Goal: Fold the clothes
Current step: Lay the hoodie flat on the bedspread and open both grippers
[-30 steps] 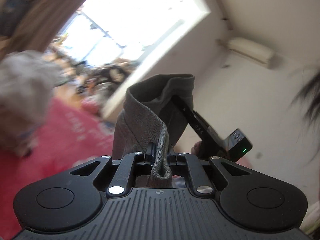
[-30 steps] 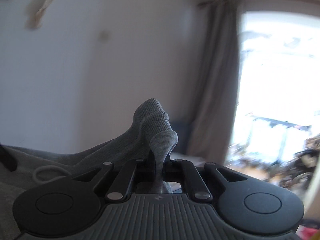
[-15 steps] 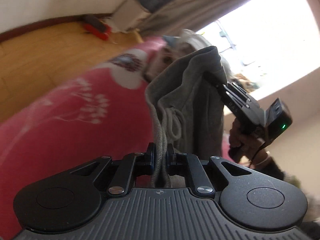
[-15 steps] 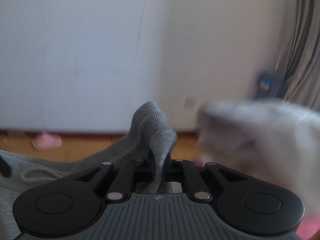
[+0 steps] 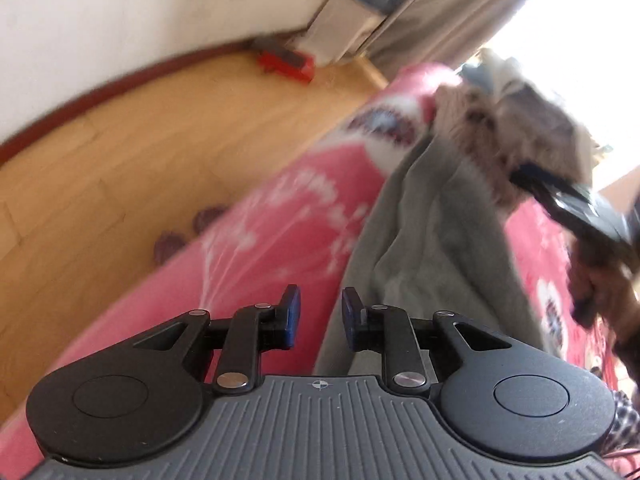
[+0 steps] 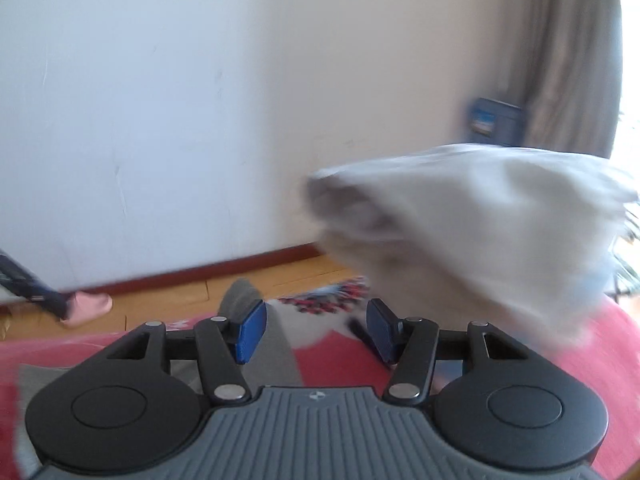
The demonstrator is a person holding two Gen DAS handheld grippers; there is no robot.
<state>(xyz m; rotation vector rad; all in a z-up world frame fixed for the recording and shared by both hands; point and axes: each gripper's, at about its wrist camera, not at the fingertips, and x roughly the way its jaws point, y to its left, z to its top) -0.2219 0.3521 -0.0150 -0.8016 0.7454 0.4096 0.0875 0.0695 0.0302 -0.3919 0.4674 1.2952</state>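
While both the left gripper (image 5: 317,312) and right gripper (image 6: 316,330) are opening empty, the grey garment (image 5: 432,248), lying toward one o'clock on the red blanket (image 5: 260,216), is risking bunching unevenly.

Left gripper (image 5: 316,316): just opened, ribbed hem gone from between the fingers (image 5: 290,312).
Right gripper (image 6: 316,330): just opened wider, cuff released.
Grey garment (image 5: 432,240): was held up, now lying on the red blanket (image 5: 260,232).
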